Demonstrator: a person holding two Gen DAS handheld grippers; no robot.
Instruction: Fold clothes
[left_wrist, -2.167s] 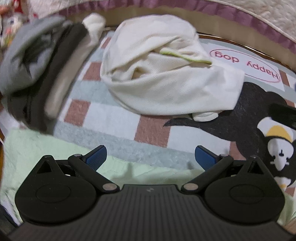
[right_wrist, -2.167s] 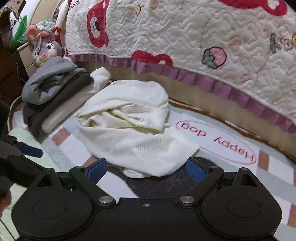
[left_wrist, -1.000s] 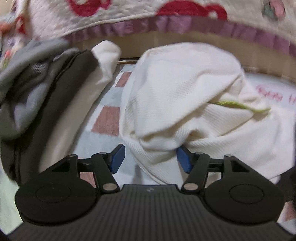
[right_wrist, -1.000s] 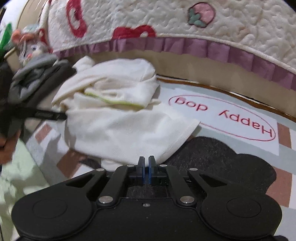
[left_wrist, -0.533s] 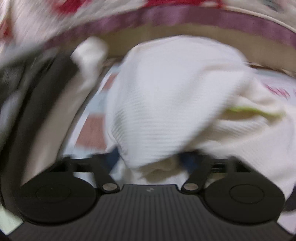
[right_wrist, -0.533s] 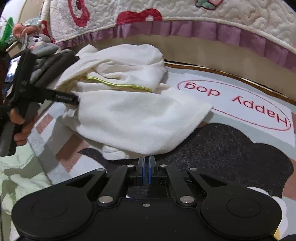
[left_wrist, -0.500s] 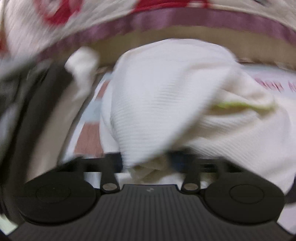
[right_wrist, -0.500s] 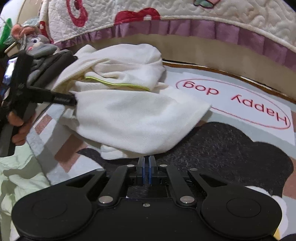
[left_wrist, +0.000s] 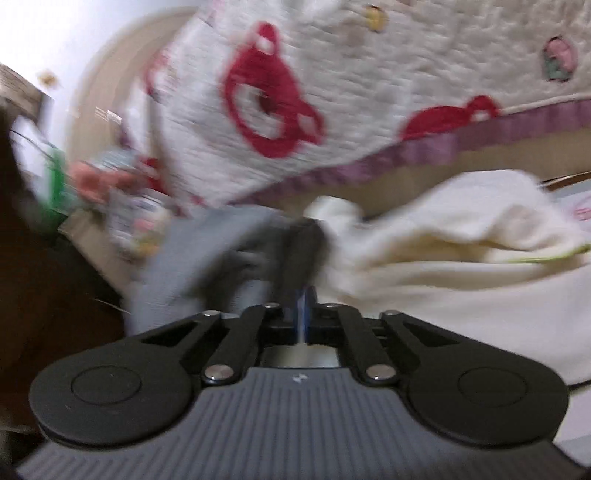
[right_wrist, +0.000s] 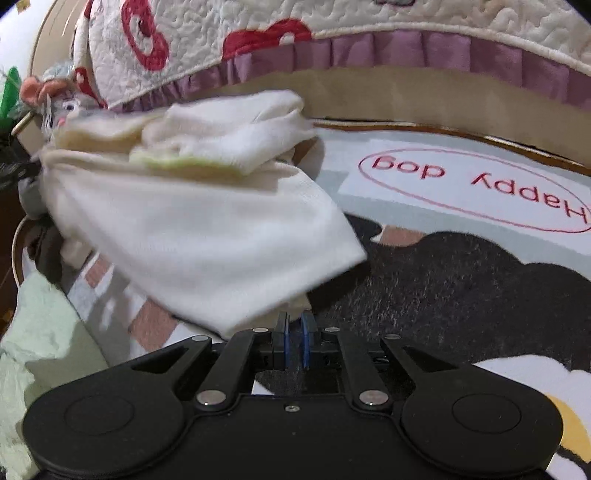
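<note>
2 grippers, left (left_wrist: 301, 308) and right (right_wrist: 294, 341), pinch the cream garment (right_wrist: 207, 236) (lifted off the rug (right_wrist: 461, 295)).

Each camera sits behind its own gripper and faces forward along the fingers. The left wrist view, blurred, looks low and level toward the quilt (left_wrist: 369, 74). The right wrist view angles down onto the rug (right_wrist: 461, 258). Both views share the cream garment (left_wrist: 461, 266) (right_wrist: 207, 229) at close range.

One cream garment (right_wrist: 207, 236), one rug (right_wrist: 461, 295), one quilt (right_wrist: 332, 22), one plush toy (right_wrist: 55, 99).
</note>
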